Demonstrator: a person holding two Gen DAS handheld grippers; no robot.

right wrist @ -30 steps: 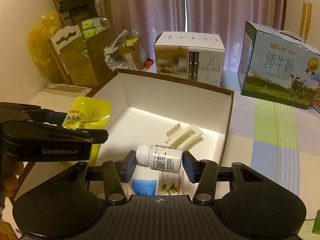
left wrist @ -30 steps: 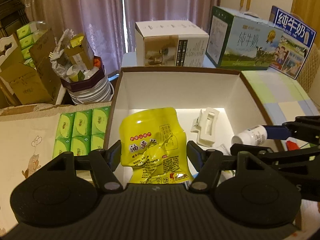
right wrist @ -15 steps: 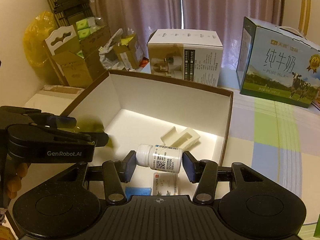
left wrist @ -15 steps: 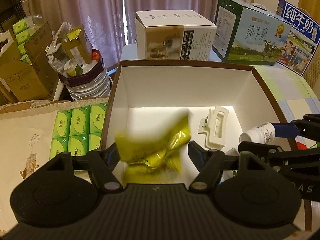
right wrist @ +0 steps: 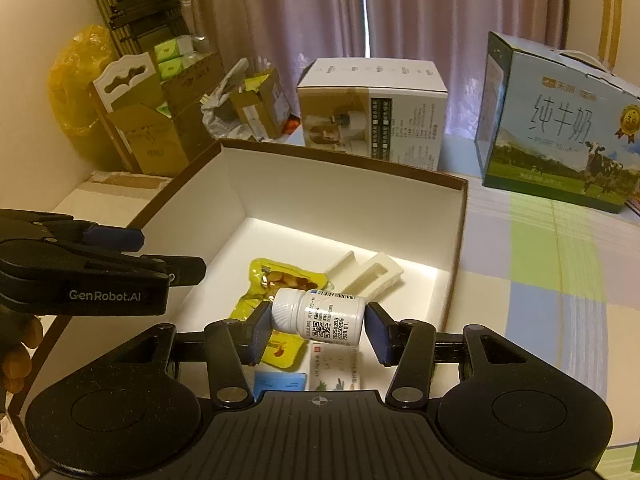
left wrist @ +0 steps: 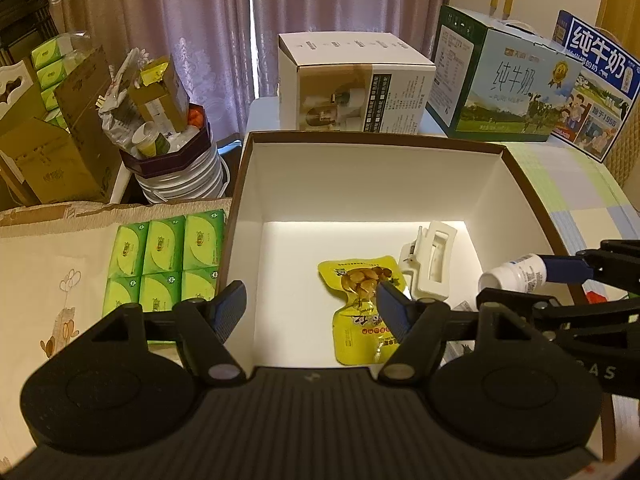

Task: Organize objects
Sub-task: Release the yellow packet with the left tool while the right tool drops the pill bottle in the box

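A yellow snack pouch [left wrist: 362, 308] lies flat on the white floor of the open brown-rimmed box [left wrist: 372, 138], beside a white hair clip [left wrist: 430, 264]. My left gripper [left wrist: 310, 306] is open and empty above the box's near left part. My right gripper [right wrist: 318, 326] is shut on a white pill bottle [right wrist: 320, 316], held sideways over the box; the bottle also shows in the left wrist view [left wrist: 514, 272]. The pouch [right wrist: 264, 288] and clip [right wrist: 370, 274] lie below the bottle. A small carton [right wrist: 334, 370] and a blue packet [right wrist: 280, 382] lie near the box's front.
Green tissue packs [left wrist: 164, 258] lie on a cloth left of the box. A white carton [left wrist: 354, 82] and milk cartons [left wrist: 502, 80] stand behind it. Cluttered cardboard boxes [left wrist: 52, 148] and a stacked tub [left wrist: 176, 164] stand at the back left. A checked cloth [right wrist: 552, 264] covers the table at right.
My left gripper opened and the yellow pouch dropped out of it onto the box floor. My right gripper kept its hold on the bottle and moved slightly further over the box.
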